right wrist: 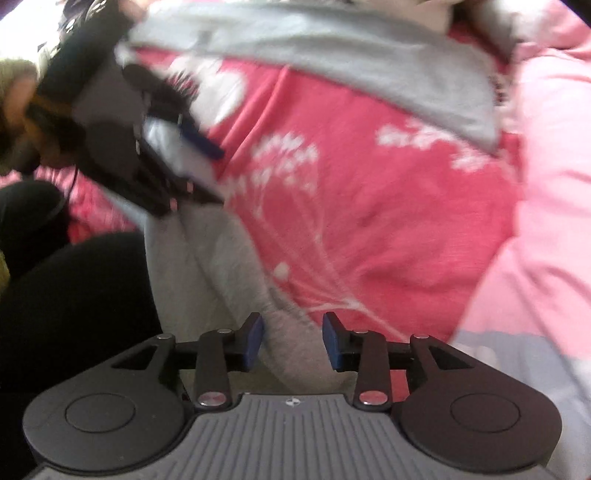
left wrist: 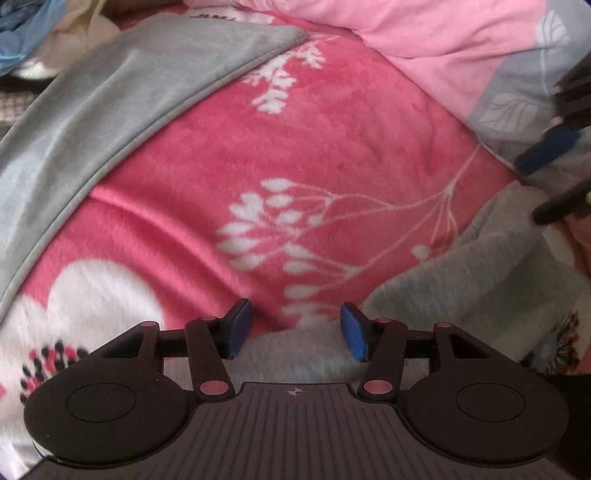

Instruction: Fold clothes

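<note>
A grey garment (left wrist: 92, 110) lies spread over a pink floral blanket (left wrist: 295, 140). One part runs along the upper left, and another bunched part (left wrist: 480, 273) sits at the lower right. My left gripper (left wrist: 297, 330) is open just above the grey cloth's near edge. One blue pad (left wrist: 550, 151) of my right gripper shows blurred at the right edge. In the right wrist view my right gripper (right wrist: 292, 341) is open, and a fold of the grey garment (right wrist: 236, 258) lies between its fingers unclamped. A blue fingertip (right wrist: 201, 140) of the left gripper shows at upper left.
A light pink quilt (left wrist: 424, 33) with a grey leaf-print band is heaped at the far right. Blue and white cloth (left wrist: 22, 33) lies at the far left. A person's hand (right wrist: 18, 96) holds the left gripper, and dark trousers (right wrist: 74, 302) fill the lower left.
</note>
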